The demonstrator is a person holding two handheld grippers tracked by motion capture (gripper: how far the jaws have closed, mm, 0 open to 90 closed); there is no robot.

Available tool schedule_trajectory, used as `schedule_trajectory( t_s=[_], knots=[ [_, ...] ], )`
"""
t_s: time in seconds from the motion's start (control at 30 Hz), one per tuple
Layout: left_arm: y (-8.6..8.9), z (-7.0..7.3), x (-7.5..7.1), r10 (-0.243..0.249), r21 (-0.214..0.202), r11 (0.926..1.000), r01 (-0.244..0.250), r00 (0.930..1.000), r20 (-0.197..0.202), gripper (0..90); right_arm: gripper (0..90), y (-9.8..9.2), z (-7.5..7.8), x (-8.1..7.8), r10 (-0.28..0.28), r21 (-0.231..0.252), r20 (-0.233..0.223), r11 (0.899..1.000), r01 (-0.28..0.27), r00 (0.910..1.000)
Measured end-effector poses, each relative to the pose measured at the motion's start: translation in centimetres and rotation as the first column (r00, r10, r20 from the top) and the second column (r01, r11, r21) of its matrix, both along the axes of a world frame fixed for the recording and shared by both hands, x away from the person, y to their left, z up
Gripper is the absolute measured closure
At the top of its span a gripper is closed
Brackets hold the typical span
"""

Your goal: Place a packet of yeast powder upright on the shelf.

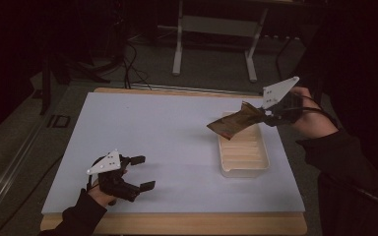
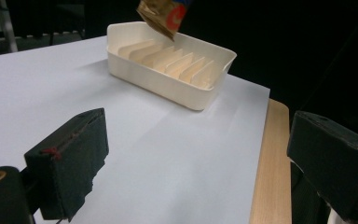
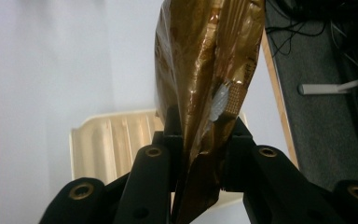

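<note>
Hanging from the right gripper [image 1: 265, 114], whose jaws are pinched tight on its end, one brown foil packet [image 1: 234, 123] slants in the air over the far end of one white ribbed tray [image 1: 242, 152]. The left gripper [image 1: 142, 173] rests spread wide and empty on the table [image 1: 142, 128]. The packet's print is unreadable in the dim light.

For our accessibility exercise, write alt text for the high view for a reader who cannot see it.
The right hand-held gripper holds a gold foil packet in the air above the far end of a cream ridged tray on a white table sheet. The left hand-held gripper rests open near the front edge.
</note>
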State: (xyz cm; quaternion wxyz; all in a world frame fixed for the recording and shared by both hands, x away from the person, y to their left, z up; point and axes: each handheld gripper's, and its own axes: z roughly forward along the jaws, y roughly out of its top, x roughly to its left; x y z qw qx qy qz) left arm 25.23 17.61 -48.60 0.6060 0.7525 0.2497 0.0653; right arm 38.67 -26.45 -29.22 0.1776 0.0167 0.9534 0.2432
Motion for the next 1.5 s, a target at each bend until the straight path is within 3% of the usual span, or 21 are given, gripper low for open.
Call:
schedule_trajectory(
  t_s=[0.3, 0.47, 0.73, 0.9, 1.07, 1.3, 1.37, 1.5],
  knots=[
    [0.3, -0.3, 0.2, 0.017, 0.001, 0.9999, -0.017, 0.9998, -0.008, 5.9, 76.7, -2.0, -1.8, 0.5, -0.034, -0.02, -0.036, 0.999, 0.033, 0.9988],
    [0.4, -0.4, 0.4, 0.026, -0.004, 0.9997, -0.026, 0.9996, -0.013, 6.0, 76.7, -2.9, -3.0, 0.9, -0.071, -0.097, -0.037, 0.993, 0.067, 0.9968],
    [0.6, -0.6, 0.5, 0.033, -0.004, 0.9995, -0.033, 0.9993, -0.02, 5.9, 76.6, -3.9, -4.5, 1.2, -0.079, -0.16, -0.06, 0.985, 0.069, 0.995],
    [0.6, -0.6, 0.5, 0.032, -0.007, 0.9994, -0.033, 0.9992, -0.021, 6.0, 76.5, -3.9, -5.3, 1.5, -0.095, -0.161, -0.09, 0.984, 0.079, 0.9914],
    [0.6, -0.8, 0.6, 0.033, -0.004, 0.9994, -0.033, 0.9992, -0.02, 5.9, 76.0, -3.1, -6.5, 2.0, -0.101, -0.199, -0.121, 0.977, 0.076, 0.9874],
    [0.6, -0.8, 0.6, 0.032, -0.009, 0.9995, -0.032, 0.9993, -0.02, 5.9, 75.1, -2.0, -7.6, 2.7, -0.097, -0.186, -0.129, 0.98, 0.072, 0.9868],
    [0.7, -0.9, 0.6, 0.033, -0.008, 0.9994, -0.033, 0.9992, -0.02, 5.9, 73.7, -1.1, -8.0, 3.0, -0.09, -0.151, -0.146, 0.986, 0.068, 0.9851],
    [0.7, -1.0, 0.5, 0.032, -0.008, 0.9994, -0.032, 0.9993, -0.02, 6.0, 74.1, 0.0, -8.7, 3.4, -0.073, -0.125, -0.16, 0.991, 0.053, 0.9844]
  ],
)
